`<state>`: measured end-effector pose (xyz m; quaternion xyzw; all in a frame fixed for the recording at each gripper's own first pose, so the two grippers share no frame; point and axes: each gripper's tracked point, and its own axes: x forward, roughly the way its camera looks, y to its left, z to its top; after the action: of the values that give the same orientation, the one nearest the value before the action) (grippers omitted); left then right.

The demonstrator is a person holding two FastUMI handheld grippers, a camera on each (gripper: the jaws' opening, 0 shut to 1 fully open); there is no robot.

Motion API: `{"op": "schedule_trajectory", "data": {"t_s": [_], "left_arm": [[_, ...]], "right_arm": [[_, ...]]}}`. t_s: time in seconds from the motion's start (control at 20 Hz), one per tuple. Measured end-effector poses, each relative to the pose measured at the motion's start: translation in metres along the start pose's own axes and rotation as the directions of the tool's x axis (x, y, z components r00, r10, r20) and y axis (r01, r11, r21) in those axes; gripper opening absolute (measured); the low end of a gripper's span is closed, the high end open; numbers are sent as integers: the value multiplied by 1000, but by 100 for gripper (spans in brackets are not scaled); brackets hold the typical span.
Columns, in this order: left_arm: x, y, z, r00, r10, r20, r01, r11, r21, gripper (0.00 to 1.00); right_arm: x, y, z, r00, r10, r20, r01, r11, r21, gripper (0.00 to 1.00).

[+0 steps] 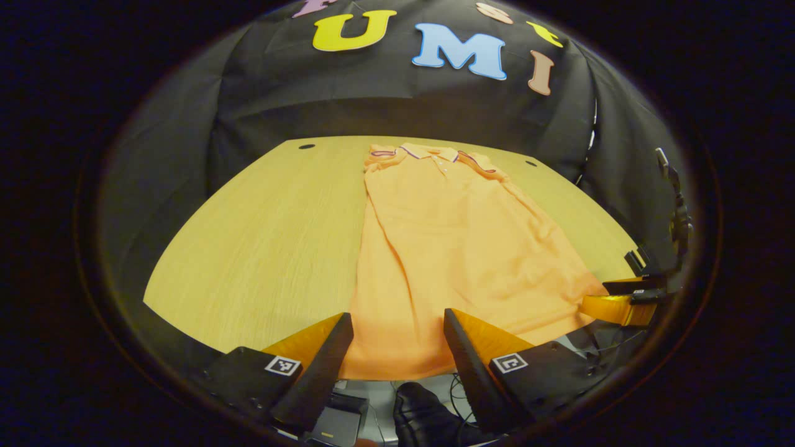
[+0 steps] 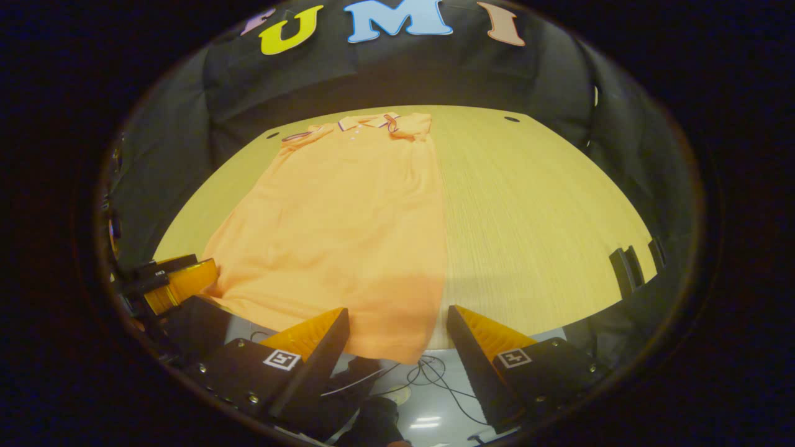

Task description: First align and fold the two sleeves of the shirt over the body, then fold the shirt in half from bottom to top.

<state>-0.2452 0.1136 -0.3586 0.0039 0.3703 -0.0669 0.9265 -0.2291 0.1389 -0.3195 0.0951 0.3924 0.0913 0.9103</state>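
Orange polo shirt [image 1: 459,261] lies flat on the wooden table [image 1: 261,248], collar [image 1: 428,153] at the far edge, hem hanging a little over the near edge. Both sleeves look already folded in over the body. Left gripper [image 1: 397,347] hovers at the near edge over the hem's left part, jaws apart, holding nothing. Right gripper [image 2: 397,341] hovers over the hem's right corner, jaws also apart, empty. Cables [image 2: 435,379] on the floor below.
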Motion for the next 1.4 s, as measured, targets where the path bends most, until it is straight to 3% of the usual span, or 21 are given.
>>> {"op": "schedule_trajectory", "data": {"t_s": [0.1,0.2,0.4,0.45,0.5,0.55,0.6,0.65,0.7,0.75,0.85,0.95,1.15,1.4], "left_arm": [[2,0,0,1000,4,7,-4,1000,4,99],[4,-3,0,1000,8,12,-8,1000,19,95],[4,2,-4,998,55,9,-55,996,69,91],[6,3,-3,998,63,12,-63,995,72,80],[5,1,-3,998,58,11,-59,996,71,77],[5,0,-1,998,67,17,-68,996,63,72],[7,1,0,997,69,19,-70,996,48,57],[8,2,0,997,77,19,-78,996,42,38],[8,2,1,996,85,14,-86,996,23,25],[8,1,2,997,80,2,-80,997,12,12],[11,0,5,996,85,-18,-85,996,-12,6],[11,2,7,994,97,-41,-98,995,-23,6],[1,0,35,996,88,-6,-88,995,-42,6],[-8,-9,83,998,49,45,-47,998,-38,6]], "right_arm": [[0,1,-2,1000,-4,-1,4,1000,-17,99],[1,-1,-3,1000,-22,-1,21,999,-48,99],[0,-3,-5,1000,-27,12,28,999,-45,80],[0,-5,-3,999,-33,12,34,999,-29,61],[1,-6,-2,999,-35,12,35,999,-23,54],[1,-3,-2,999,-30,12,30,1000,-5,38],[1,-3,-3,1000,-22,7,22,1000,-4,28],[2,-3,-2,1000,-16,6,16,1000,-15,27],[3,-2,0,1000,-8,5,8,1000,-8,27],[4,-1,3,1000,2,8,-2,1000,4,5],[2,1,0,999,35,-8,-35,999,13,6],[-3,1,7,999,51,13,-51,998,21,1],[-18,3,35,994,81,69,-83,996,22,0],[-35,0,85,988,69,137,-72,997,18,0]]}}
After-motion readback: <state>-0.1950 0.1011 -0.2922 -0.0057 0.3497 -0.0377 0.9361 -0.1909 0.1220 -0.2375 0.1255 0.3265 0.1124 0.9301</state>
